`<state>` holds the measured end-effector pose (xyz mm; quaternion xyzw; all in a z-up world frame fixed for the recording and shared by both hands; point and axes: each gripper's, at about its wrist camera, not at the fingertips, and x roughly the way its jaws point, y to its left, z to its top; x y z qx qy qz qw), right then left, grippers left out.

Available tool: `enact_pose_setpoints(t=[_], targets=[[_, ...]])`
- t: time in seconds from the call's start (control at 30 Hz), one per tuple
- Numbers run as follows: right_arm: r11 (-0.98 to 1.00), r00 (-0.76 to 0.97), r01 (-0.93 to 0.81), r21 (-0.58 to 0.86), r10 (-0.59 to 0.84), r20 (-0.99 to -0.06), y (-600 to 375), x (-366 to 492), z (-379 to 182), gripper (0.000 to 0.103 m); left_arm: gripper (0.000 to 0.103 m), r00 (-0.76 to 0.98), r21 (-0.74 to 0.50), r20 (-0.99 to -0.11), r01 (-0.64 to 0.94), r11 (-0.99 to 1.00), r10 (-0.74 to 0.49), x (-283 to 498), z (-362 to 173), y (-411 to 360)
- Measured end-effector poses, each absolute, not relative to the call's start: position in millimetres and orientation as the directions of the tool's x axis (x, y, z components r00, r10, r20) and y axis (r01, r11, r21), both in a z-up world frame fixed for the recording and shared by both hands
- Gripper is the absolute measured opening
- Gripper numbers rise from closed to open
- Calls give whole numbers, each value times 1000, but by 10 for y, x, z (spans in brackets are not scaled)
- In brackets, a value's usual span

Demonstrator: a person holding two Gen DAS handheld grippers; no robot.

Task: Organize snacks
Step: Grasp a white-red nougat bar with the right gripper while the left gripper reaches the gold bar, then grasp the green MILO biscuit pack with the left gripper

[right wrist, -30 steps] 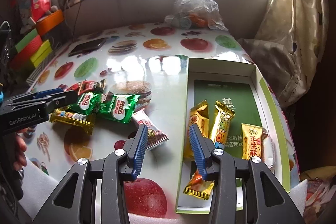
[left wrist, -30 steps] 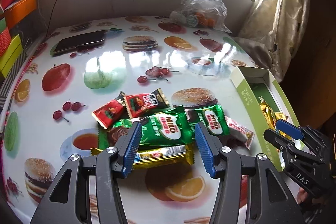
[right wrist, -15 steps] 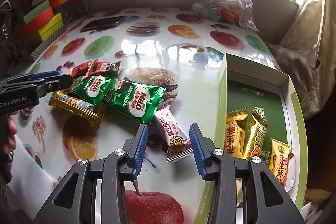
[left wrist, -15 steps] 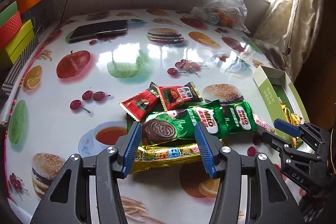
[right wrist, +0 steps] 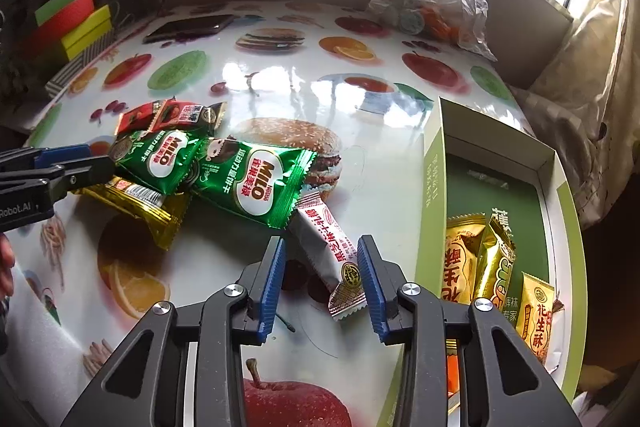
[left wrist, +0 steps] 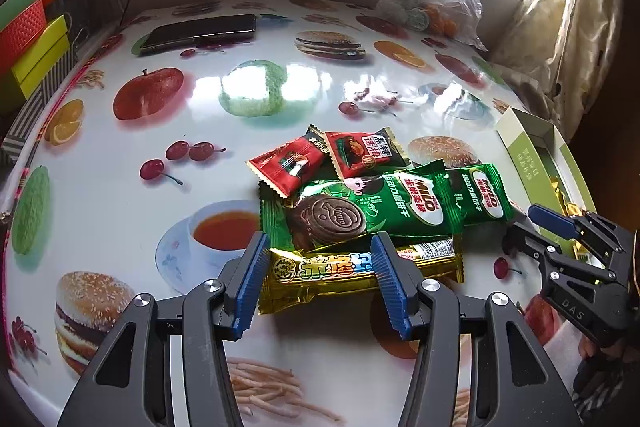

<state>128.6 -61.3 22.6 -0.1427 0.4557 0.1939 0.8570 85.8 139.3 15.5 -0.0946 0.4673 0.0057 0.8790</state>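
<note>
A pile of snacks lies on the table: a gold wrapped bar (left wrist: 352,273), two green Milo packs (left wrist: 372,207) (left wrist: 480,197) and two red packs (left wrist: 288,167) (left wrist: 366,153). My left gripper (left wrist: 318,287) is open with its jaws on either side of the gold bar's middle. My right gripper (right wrist: 320,283) is open around the near end of a white and red wafer bar (right wrist: 330,253). A green box (right wrist: 434,187) at the right holds several gold snack packs (right wrist: 494,261). The right gripper also shows in the left wrist view (left wrist: 560,231).
A black phone (left wrist: 200,33) lies at the far left of the fruit-print tablecloth (left wrist: 160,131). A clear plastic bag of items (left wrist: 438,1) stands at the back right. Coloured boxes (left wrist: 28,43) are stacked off the left edge. A curtain (left wrist: 568,39) hangs at the right.
Both grippers have moved forward and down toward the snacks. The left now straddles the gold bar. The right shifted left from the box to the wafer bar.
</note>
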Motion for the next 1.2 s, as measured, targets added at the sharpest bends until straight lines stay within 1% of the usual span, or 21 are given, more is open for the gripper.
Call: enact_pose_setpoints(t=[0.2,0.3,0.37,0.43,0.53,0.83,0.97,1.07,1.2], targets=[[882,503,-462,-95,173,-847,-576,1328,144,36,54,567,-121,-822,-65,991,-64,878,163,1363],[884,499,-461,-74,190,-845,-577,1330,148,36,54,563,-131,-823,-67,989,-71,897,160,1393],[885,492,-462,-56,203,-846,-581,1322,146,27,54,560,-141,-824,-59,988,-84,894,154,1389],[884,487,-465,-44,214,-847,-573,1295,144,23,54,554,-152,-826,-47,987,-101,872,145,1377],[884,482,-466,-37,219,-848,-565,1252,145,21,54,535,-161,-837,-44,986,-113,831,116,1363],[887,432,-455,80,299,-851,-625,1119,155,20,54,516,-159,-848,-27,987,-122,683,56,1310],[875,395,-465,131,338,-854,-643,1051,161,20,54,543,-103,-836,-23,994,-74,684,134,1323],[873,390,-471,127,335,-858,-643,1008,169,20,54,572,-101,-816,4,995,-85,744,208,1345],[880,399,-460,113,319,-860,-656,999,165,20,54,582,-64,-810,29,997,-69,881,239,1374]])
